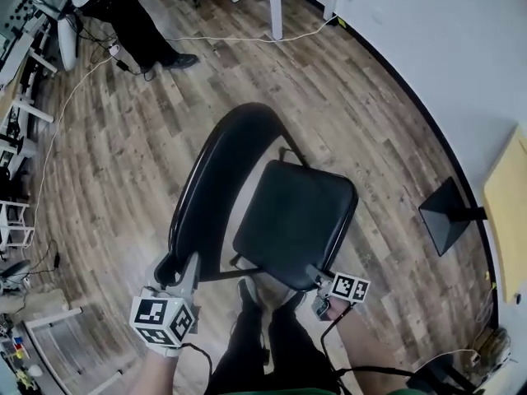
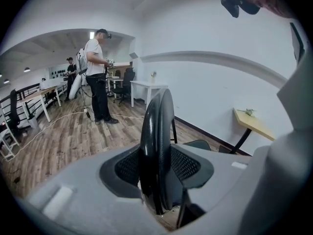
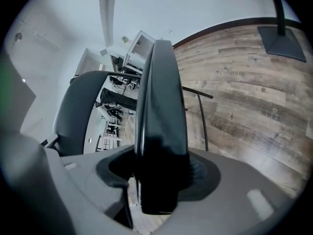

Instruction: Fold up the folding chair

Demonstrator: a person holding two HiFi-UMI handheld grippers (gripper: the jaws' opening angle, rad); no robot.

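Even, moderately bright indoor lighting, with glowing ceiling lamps (image 2: 27, 69) at far left of left gripper view. Soft sheen on brown wood-plank floor (image 1: 123, 155); shadows faint. Strong fisheye bending, dark vignetted corners. Black folding chair (image 3: 161, 131) blurred close to both gripper lenses.
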